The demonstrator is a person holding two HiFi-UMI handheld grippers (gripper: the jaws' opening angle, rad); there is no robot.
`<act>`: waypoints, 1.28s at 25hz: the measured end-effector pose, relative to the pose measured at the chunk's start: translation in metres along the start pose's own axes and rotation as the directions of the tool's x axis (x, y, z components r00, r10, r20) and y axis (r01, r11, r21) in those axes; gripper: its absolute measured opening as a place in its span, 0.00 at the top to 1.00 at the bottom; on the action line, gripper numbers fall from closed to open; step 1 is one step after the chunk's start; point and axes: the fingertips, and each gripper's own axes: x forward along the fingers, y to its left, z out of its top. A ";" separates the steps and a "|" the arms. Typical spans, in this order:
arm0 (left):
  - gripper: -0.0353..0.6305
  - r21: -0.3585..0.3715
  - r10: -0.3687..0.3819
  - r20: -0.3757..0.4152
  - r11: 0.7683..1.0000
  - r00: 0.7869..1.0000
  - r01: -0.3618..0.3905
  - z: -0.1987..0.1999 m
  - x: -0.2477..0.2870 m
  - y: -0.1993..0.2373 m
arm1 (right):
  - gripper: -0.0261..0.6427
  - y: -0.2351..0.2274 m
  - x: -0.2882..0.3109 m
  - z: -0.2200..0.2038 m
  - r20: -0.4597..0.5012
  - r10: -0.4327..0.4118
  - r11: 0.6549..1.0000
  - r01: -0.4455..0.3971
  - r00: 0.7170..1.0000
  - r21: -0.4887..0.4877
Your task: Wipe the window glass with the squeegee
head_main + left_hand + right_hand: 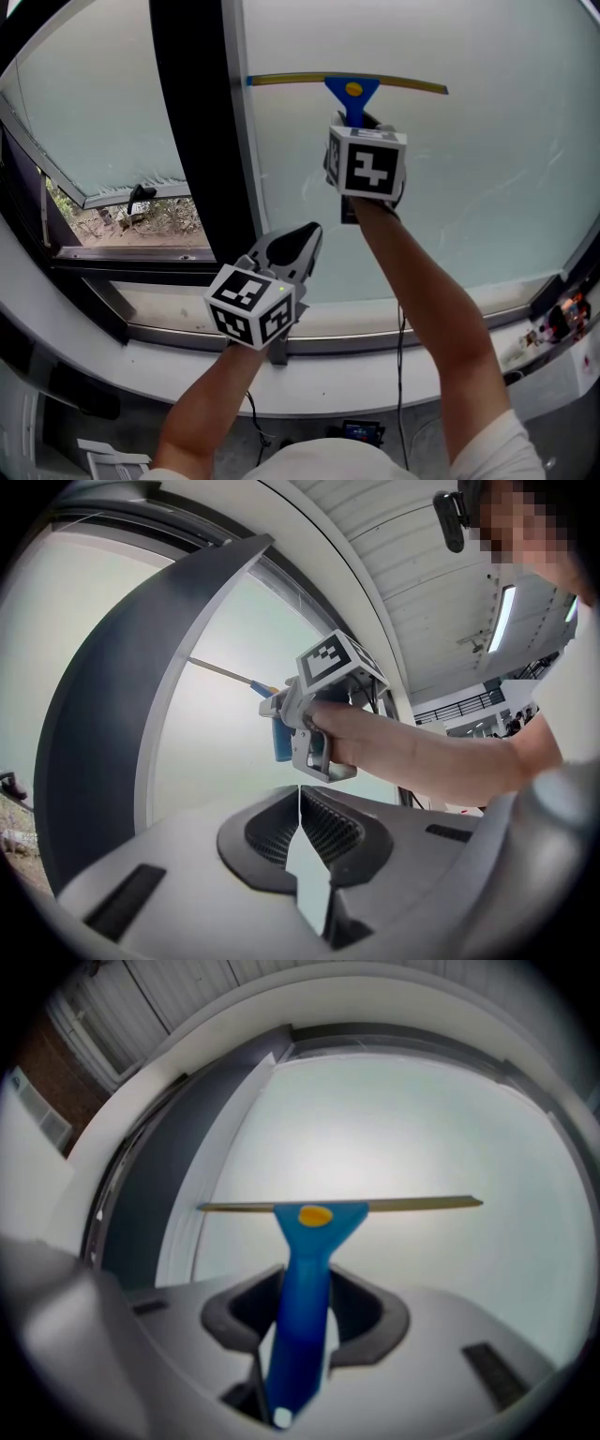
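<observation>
**Head view.**
- Window glass [487, 159]: a pale, milky pane filling the upper right.
- Squeegee [352, 92]: blue handle with a yellow blade lying level across the pane, at 12 o'clock of the right claw [359, 122], which clamps the handle.
- Left claw [302, 239]: at 7 o'clock of the right one, low near the sill [431, 314], well apart from the squeegee.
- Dark frame post [192, 122]: at 10 o'clock, between two panes.

**Left gripper view.**
- Left claw: jaws pressed together with nothing between them.
- At 12 o'clock beyond them, a hand [349, 741] wraps the right claw's grip. The marker cube [336, 663] sits on top, and the blue handle points toward the glass.

**Right gripper view.**
- Right claw: jaws closed on the blue handle, which rises from 6 o'clock to the blade.
- A yellow oval marks the head, and the blade runs horizontally across the pane.
</observation>
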 end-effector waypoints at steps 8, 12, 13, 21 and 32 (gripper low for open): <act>0.90 -0.016 -0.006 -0.006 1.000 1.000 0.006 -0.006 -0.003 -0.004 | 0.75 -0.004 -0.008 -0.003 0.007 -0.012 1.000 0.011 1.000 0.010; 0.90 -0.020 -0.007 -0.009 1.000 1.000 0.007 -0.008 -0.006 -0.006 | 0.75 -0.002 -0.012 -0.008 0.007 0.003 1.000 -0.003 1.000 0.027; 0.90 -0.021 -0.007 -0.011 1.000 1.000 0.007 -0.009 -0.007 -0.006 | 0.75 -0.002 -0.013 -0.010 0.006 0.003 1.000 -0.003 1.000 0.021; 0.90 -0.039 -0.008 -0.020 0.999 1.000 0.007 -0.018 -0.011 -0.008 | 0.75 -0.006 -0.019 -0.025 -0.012 -0.006 0.999 0.006 1.000 0.033; 0.90 -0.061 -0.011 -0.039 0.998 0.999 0.009 -0.031 -0.015 -0.008 | 0.75 -0.006 -0.020 -0.044 -0.036 -0.018 0.999 0.020 0.999 0.038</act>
